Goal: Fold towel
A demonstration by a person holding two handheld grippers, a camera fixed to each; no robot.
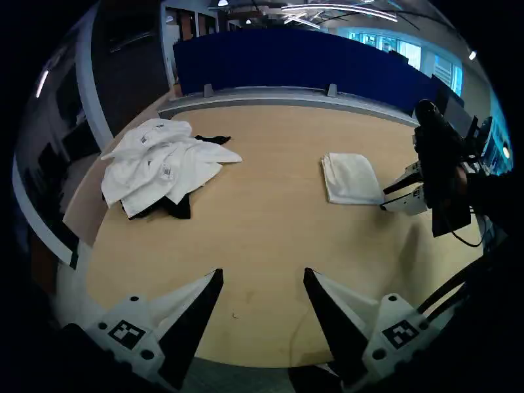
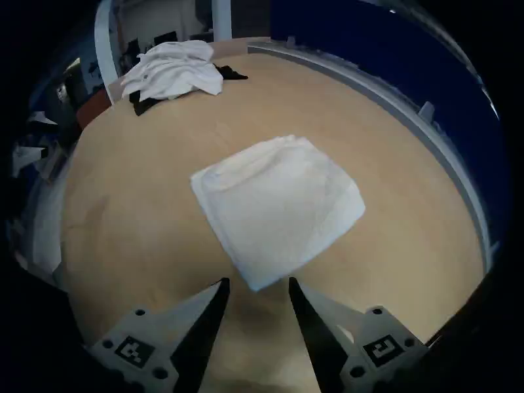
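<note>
A folded white towel [image 2: 278, 206] lies flat on the wooden table [image 2: 131, 196]; its near corner sits just ahead of my right gripper [image 2: 257, 283], whose fingers stand open with nothing between them. In the left gripper view the same folded towel [image 1: 350, 177] lies at mid-right, with the right gripper [image 1: 388, 197] and the hand holding it just to its right. My left gripper [image 1: 262, 275] hovers open over bare table near the front edge, well away from the towel.
A heap of unfolded white towels [image 1: 160, 164] with dark cloth under it sits at the table's far left, also as the heap [image 2: 173, 72] at top left. A blue partition [image 1: 295, 62] runs behind the table's back edge.
</note>
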